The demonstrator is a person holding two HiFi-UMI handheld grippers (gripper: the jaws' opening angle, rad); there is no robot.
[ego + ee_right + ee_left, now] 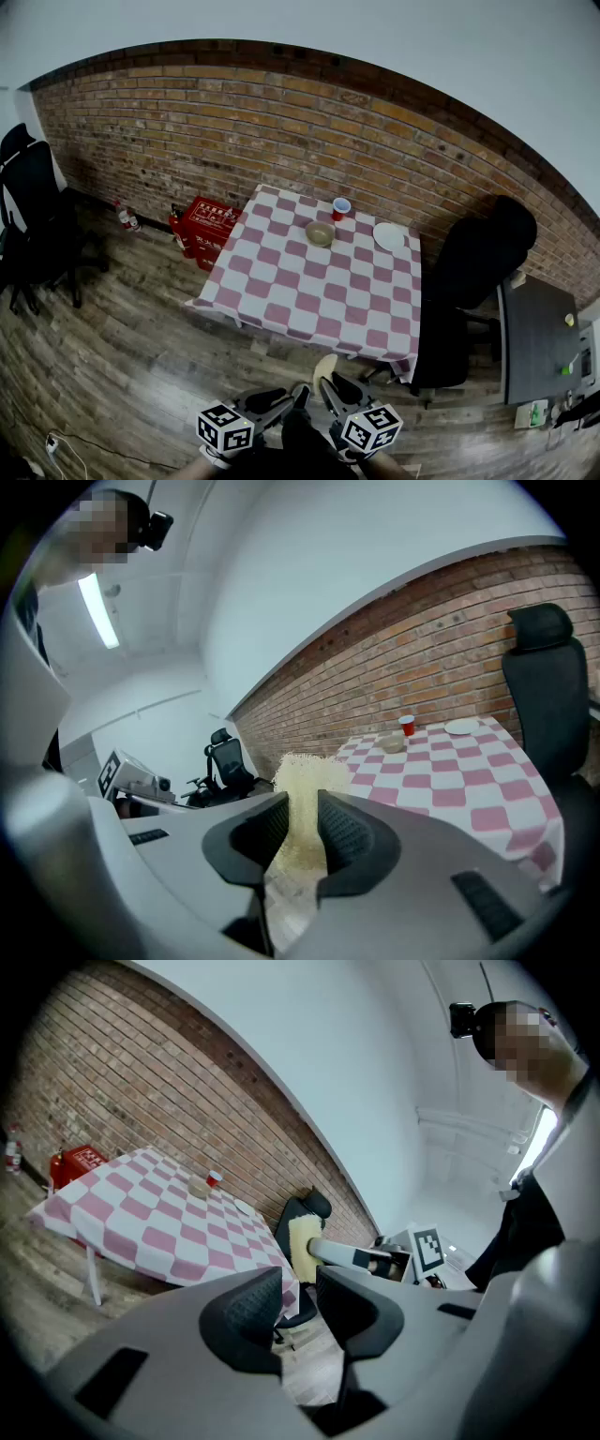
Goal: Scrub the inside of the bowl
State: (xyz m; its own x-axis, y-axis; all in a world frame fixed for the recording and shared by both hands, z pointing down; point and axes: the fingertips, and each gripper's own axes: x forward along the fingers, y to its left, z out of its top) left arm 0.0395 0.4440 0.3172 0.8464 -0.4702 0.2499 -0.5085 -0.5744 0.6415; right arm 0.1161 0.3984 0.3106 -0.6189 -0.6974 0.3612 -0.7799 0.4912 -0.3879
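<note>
We see a brick wall [281, 122] running behind the table [319, 291], and a wood floor [112, 347] spreading out in front of it and to its left. The table wears a pink-and-white checked cloth and stands with its far edge close to the wall. One black chair [478, 262] stands just beside the table's right edge. Another chair [33, 216] stands well apart from the table, far off to its left. A red crate [208, 222] sits on the floor near the table's far left corner.

We hold both grippers low and well short of the table's near edge, close together. The left gripper [292, 396] carries nothing: in its own view the fingers [246, 1309] stand a narrow gap apart with only floor showing between them. The right gripper [330, 382] has its fingers [349, 834] closed on a pale yellow sponge [302, 799], which sticks up past the fingertips toward the table.

On the table's far end, a white plate [388, 236] lies near the right corner. The bowl [320, 233] sits upright left of the plate, near the middle of the far edge, apart from both grippers. A red cup [341, 208] stands just behind the bowl, nearest the wall.
</note>
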